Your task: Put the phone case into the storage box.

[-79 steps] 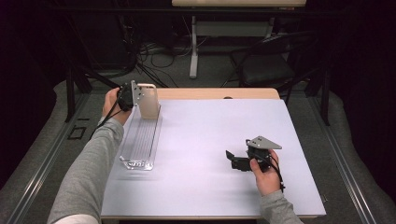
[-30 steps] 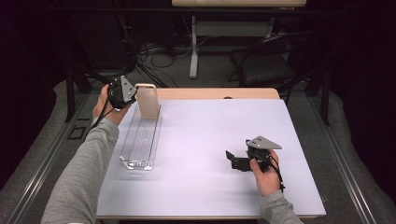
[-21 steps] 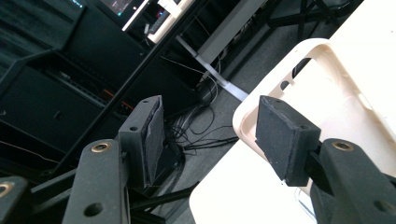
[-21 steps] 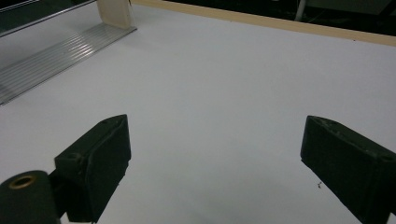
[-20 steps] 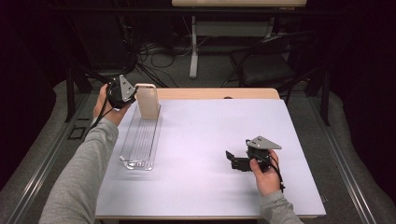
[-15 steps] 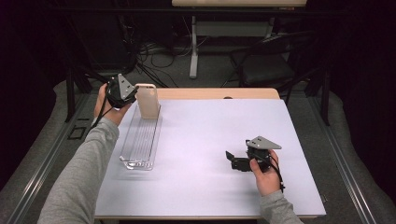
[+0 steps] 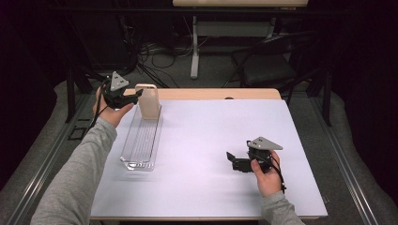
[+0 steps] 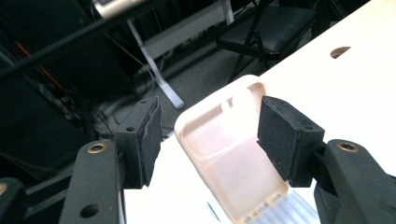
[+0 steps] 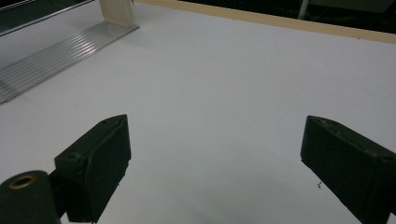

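A cream phone case [image 7: 149, 101] stands upright at the far end of a clear ribbed rack [image 7: 141, 140] on the left of the table. My left gripper [image 7: 133, 95] is held level just left of the case, pointing at it. In the left gripper view my left gripper [image 8: 210, 135] is open and the case's hollow inner side [image 8: 224, 158] shows between and beyond the jaws. There is a gap at the left pad. My right gripper [image 7: 232, 159] rests on the mat at front right, pointing left. In its own view my right gripper [image 9: 215, 154] is open over bare mat.
A white mat [image 7: 211, 131] covers the table, with a wooden strip [image 7: 211, 93] along the far edge. A black chair [image 7: 272, 65], a desk leg and cables lie beyond the table. The rack [image 9: 56, 51] and case [image 9: 116, 11] show far off in the right gripper view.
My left gripper has drawn back a little to the left from the case, which stays standing in the rack. Over the last second nothing visibly moved. The right hand is still.
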Available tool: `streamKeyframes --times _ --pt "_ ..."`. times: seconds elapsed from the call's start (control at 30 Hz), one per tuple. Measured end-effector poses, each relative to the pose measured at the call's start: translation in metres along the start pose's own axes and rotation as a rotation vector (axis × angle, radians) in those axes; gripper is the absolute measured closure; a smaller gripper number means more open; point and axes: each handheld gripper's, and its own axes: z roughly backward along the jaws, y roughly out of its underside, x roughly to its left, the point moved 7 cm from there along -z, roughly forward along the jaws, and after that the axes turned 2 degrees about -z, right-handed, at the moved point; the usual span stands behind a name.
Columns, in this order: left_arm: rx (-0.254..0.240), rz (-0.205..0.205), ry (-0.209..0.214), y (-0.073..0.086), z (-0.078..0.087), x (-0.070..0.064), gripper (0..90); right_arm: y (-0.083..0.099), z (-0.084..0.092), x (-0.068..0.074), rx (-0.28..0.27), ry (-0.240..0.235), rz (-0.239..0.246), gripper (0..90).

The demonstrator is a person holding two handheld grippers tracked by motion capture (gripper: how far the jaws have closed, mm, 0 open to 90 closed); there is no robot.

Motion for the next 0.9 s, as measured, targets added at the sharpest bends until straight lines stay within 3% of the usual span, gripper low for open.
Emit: streamKeyframes --times 0.2,0.47,0.8,0.9 --pt "-0.024 0.126 0.04 -0.0009 0.0038 0.006 36.1 0.0001 -0.0002 -0.0001 0.002 -0.002 0.0 8.3" --pt "-0.001 0.244 0.104 0.0023 0.0062 0.0076 34.5 0.0002 -0.0001 -0.0001 0.003 -0.003 -0.001 8.3" --pt "0.036 0.361 0.157 0.0063 0.0086 0.0076 29.3 0.0002 -0.0004 0.0001 0.002 -0.003 0.002 8.3" --pt "0.055 0.374 0.17 0.0083 0.0094 0.0069 28.6 0.0004 -0.0004 -0.0002 0.004 -0.001 0.003 8.3"
